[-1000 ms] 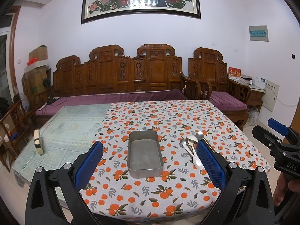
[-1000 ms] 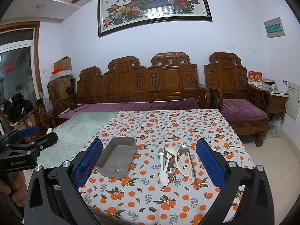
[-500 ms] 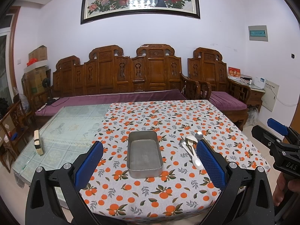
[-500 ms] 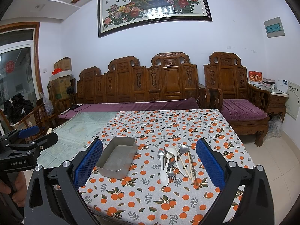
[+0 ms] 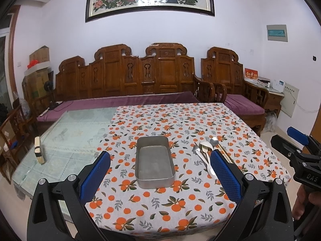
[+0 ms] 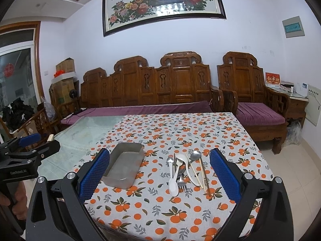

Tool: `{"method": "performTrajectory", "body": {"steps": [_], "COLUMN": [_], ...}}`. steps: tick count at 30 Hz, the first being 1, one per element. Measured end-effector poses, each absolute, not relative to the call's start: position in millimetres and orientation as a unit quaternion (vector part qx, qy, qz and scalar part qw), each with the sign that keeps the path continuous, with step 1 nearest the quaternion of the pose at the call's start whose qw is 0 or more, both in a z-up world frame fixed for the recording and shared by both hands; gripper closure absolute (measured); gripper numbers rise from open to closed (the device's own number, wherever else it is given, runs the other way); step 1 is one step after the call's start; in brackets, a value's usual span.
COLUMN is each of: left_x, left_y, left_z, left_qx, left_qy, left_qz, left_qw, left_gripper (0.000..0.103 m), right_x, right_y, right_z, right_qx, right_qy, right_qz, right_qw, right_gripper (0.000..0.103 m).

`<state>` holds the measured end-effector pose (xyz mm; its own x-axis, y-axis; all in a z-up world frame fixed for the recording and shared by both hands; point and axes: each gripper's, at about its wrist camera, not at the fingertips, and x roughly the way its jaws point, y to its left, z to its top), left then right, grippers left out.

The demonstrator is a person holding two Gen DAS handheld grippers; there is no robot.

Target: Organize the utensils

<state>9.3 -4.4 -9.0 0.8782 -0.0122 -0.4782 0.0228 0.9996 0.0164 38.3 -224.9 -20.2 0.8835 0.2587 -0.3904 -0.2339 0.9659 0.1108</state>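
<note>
An empty rectangular metal tin (image 5: 154, 159) (image 6: 125, 165) sits on the orange-print tablecloth (image 5: 180, 124). To its right lies a pile of utensils (image 6: 186, 170) (image 5: 205, 152): white plastic spoons (image 6: 173, 182), metal spoons (image 6: 195, 155), a fork (image 6: 181, 183) and chopsticks (image 6: 202, 173). My left gripper (image 5: 160, 172) is open and empty, held back from the table's near edge, facing the tin. My right gripper (image 6: 159, 172) is open and empty, also short of the near edge, facing the utensils.
The left half of the table is bare glass (image 5: 70, 136) with a small striped block (image 5: 38, 150) near its left edge. A carved wooden sofa (image 5: 140, 80) with purple cushions stands behind the table. An armchair (image 6: 256, 110) stands at the right.
</note>
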Motion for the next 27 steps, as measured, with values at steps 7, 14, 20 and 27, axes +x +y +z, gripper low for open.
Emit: {"method": "performTrajectory", "body": {"steps": [7, 14, 20, 27], "left_x": [28, 47, 65, 85], "left_y": [-3, -6, -12, -20], "left_z": [-29, -44, -55, -65], "left_qx": [0.012, 0.011, 0.017, 0.026], "left_qy": [0.273, 0.294, 0.307, 0.316], "left_qz": [-0.024, -0.049, -0.061, -0.074], "left_qw": [0.962, 0.955, 0.950, 0.946], "left_gripper": [0.007, 0.007, 0.007, 0.007], "right_x": [54, 74, 97, 127], "right_y": [-222, -221, -223, -234], "right_z": [-32, -44, -52, -65], "right_qx": [0.023, 0.010, -0.006, -0.016], "right_qy": [0.222, 0.240, 0.252, 0.269], "right_qz": [0.126, 0.124, 0.114, 0.097], "right_qw": [0.967, 0.963, 0.961, 0.958], "right_gripper": [0.003, 0.003, 0.003, 0.003]}}
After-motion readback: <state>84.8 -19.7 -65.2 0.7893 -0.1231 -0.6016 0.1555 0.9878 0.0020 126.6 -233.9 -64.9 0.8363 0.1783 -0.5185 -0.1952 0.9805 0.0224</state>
